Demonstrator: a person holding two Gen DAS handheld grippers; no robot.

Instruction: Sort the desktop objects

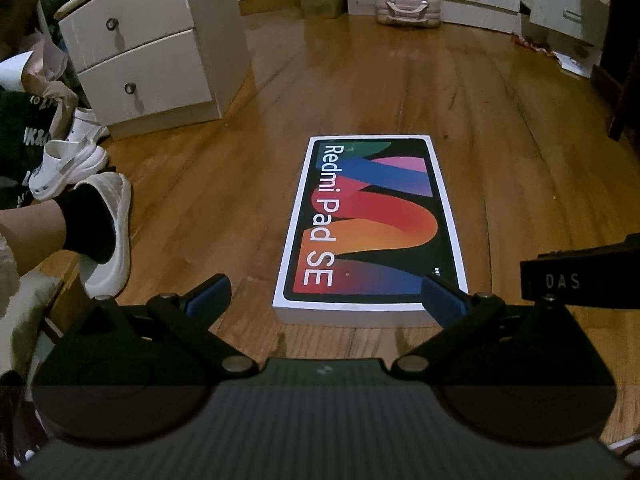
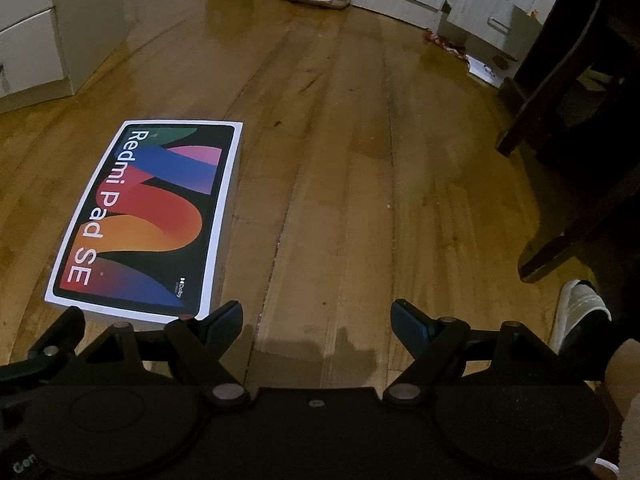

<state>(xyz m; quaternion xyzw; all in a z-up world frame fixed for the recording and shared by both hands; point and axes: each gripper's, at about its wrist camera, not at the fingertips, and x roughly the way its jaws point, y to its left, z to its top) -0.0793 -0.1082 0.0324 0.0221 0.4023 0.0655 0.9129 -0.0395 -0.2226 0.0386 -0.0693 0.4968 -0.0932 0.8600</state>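
A flat white tablet box (image 1: 372, 224) printed "Redmi Pad SE" with a colourful wave picture lies on the wooden floor (image 1: 500, 152). My left gripper (image 1: 326, 292) hovers over the box's near end, open, its blue-tipped fingers (image 1: 210, 290) spread wider than the box and touching nothing. In the right wrist view the same box (image 2: 148, 220) lies to the left. My right gripper (image 2: 316, 316) stands open over bare floor (image 2: 380, 160), to the right of the box's near corner, nothing between its fingers.
A white two-drawer cabinet (image 1: 152, 48) stands at far left, with shoes and bags (image 1: 68, 160) beside it. A person's foot in a white slipper (image 1: 106, 232) is near left. A pink case (image 1: 406, 8) sits at the back wall. Dark furniture legs (image 2: 568, 160) rise at right.
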